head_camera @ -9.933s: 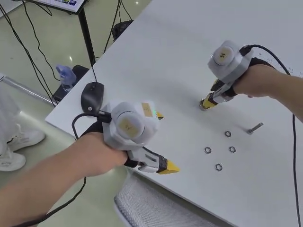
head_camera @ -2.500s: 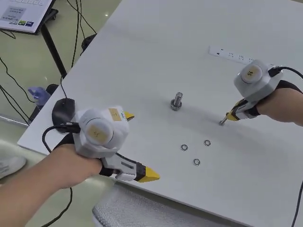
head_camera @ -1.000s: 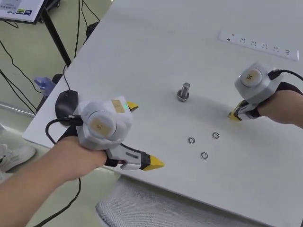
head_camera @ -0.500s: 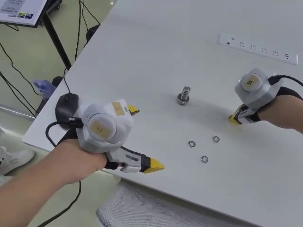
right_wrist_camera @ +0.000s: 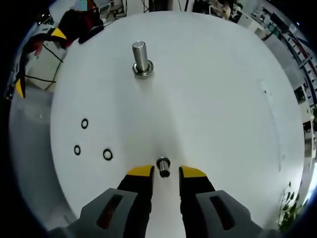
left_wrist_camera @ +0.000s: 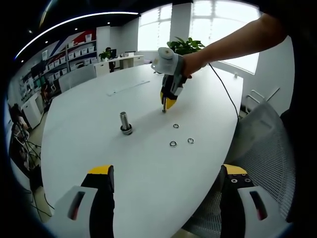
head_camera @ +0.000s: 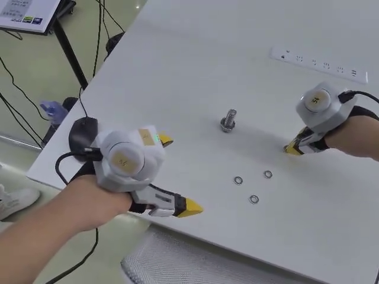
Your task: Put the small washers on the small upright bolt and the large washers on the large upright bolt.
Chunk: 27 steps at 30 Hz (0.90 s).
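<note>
We cannot tell if the right claw (right_wrist_camera: 166, 172) is touching the small bolt (right_wrist_camera: 163, 166) that stands between its tips. The three washers (right_wrist_camera: 107, 154) to the left of that claw are too tiny for us to tell small from large.

left gripper (left_wrist_camera: 167, 171) agape | large bolt (left_wrist_camera: 126, 122) upright | three washers (left_wrist_camera: 173, 144) loose

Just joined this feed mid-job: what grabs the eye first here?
A large upright bolt stands alone in the middle of the table. The right gripper straddles a small bolt, its fingers either side. Three loose washers lie nearer the edge, and the left gripper hangs wide open.
</note>
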{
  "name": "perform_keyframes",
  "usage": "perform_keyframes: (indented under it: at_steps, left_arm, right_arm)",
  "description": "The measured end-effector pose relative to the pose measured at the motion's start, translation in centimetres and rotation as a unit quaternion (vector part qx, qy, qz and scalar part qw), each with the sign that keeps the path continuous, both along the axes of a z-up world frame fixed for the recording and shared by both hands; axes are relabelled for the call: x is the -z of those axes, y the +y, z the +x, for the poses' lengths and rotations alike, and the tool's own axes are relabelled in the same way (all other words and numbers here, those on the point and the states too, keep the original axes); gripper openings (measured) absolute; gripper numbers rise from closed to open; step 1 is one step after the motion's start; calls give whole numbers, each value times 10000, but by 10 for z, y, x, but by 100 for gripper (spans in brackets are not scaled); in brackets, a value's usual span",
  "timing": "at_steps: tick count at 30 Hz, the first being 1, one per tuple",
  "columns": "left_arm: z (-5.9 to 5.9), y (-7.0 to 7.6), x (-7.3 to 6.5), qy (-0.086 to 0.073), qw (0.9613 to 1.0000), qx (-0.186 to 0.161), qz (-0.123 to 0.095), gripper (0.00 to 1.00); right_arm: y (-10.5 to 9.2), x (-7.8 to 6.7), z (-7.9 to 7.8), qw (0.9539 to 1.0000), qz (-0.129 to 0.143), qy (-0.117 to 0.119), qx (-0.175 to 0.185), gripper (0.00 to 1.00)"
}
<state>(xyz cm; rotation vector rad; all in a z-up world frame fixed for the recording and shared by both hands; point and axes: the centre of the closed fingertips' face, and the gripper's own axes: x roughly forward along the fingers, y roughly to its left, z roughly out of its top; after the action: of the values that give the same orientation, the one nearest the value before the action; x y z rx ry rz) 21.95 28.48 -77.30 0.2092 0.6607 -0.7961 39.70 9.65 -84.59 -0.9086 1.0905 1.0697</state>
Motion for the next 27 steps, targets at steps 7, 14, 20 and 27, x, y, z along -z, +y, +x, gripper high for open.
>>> perform_keyframes:
  at_steps: [7, 14, 20, 27]
  left_arm:
    - [-3, 0, 0, 11, 10000, 30, 12, 87]
    - [-7, -2, -5, -43, 9999, 114, 9, 86]
    - [-5, -3, -17, -103, 9999, 71, -119, 86]
    - [-6, -1, -17, -131, 9998, 92, -82, 86]
  right_arm:
    - [1, -18, -2, 9999, 32, -112, -58, 21]
    - [-4, -29, -9, 9999, 20, -152, -24, 21]
    - [-6, -33, -21, 9999, 41, -113, -1, 21]
    - [-1, -35, -38, 9999, 150, -40, 66, 22]
